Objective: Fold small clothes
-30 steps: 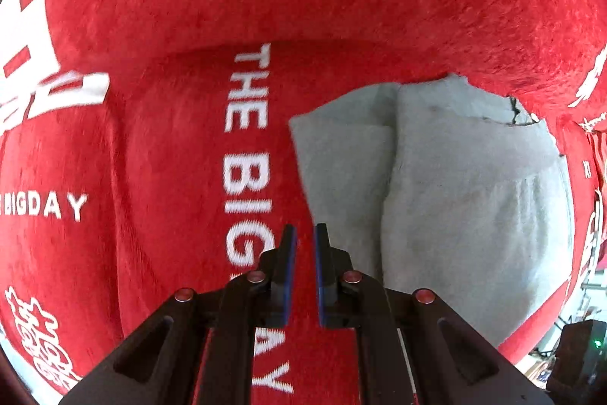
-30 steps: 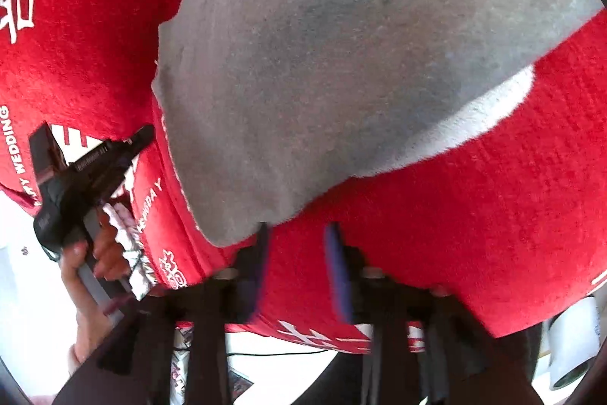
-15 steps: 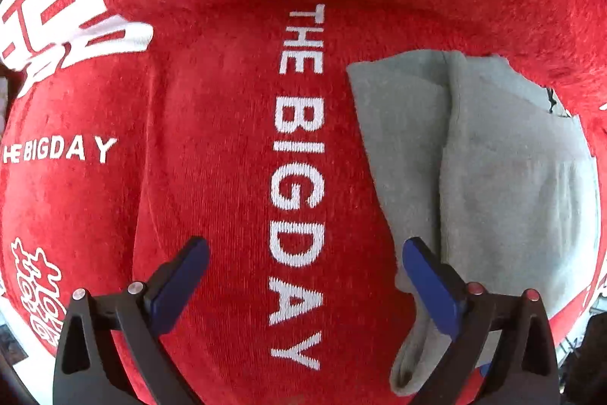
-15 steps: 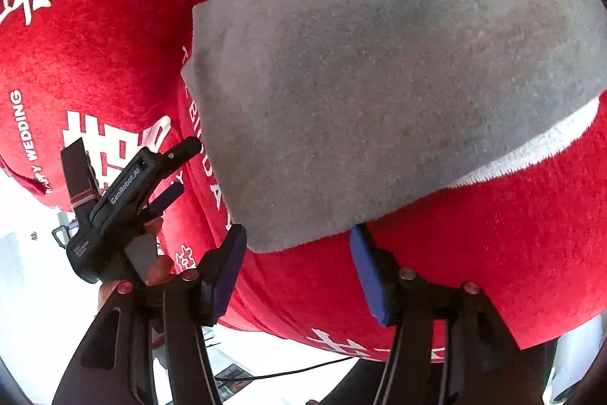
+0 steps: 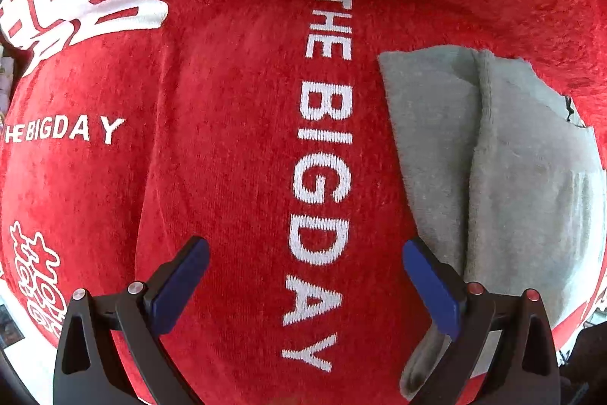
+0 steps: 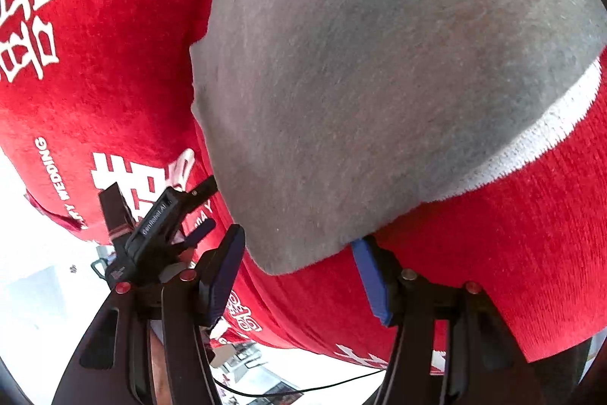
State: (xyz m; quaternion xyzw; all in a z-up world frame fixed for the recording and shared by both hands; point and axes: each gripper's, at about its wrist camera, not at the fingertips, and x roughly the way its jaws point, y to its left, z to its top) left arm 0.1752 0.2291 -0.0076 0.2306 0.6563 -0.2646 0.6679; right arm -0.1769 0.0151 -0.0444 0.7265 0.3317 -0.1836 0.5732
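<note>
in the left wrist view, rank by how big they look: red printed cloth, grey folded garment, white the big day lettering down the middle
1. Red printed cloth, fills most of the view.
2. Grey folded garment, covers the right side.
3. White THE BIG DAY lettering, a narrow strip down the middle.

The red cloth point(image 5: 235, 158) reads "THE BIGDAY"; the left tool point(image 6: 197, 211) seemingly says "GenRobot.AI".
</note>
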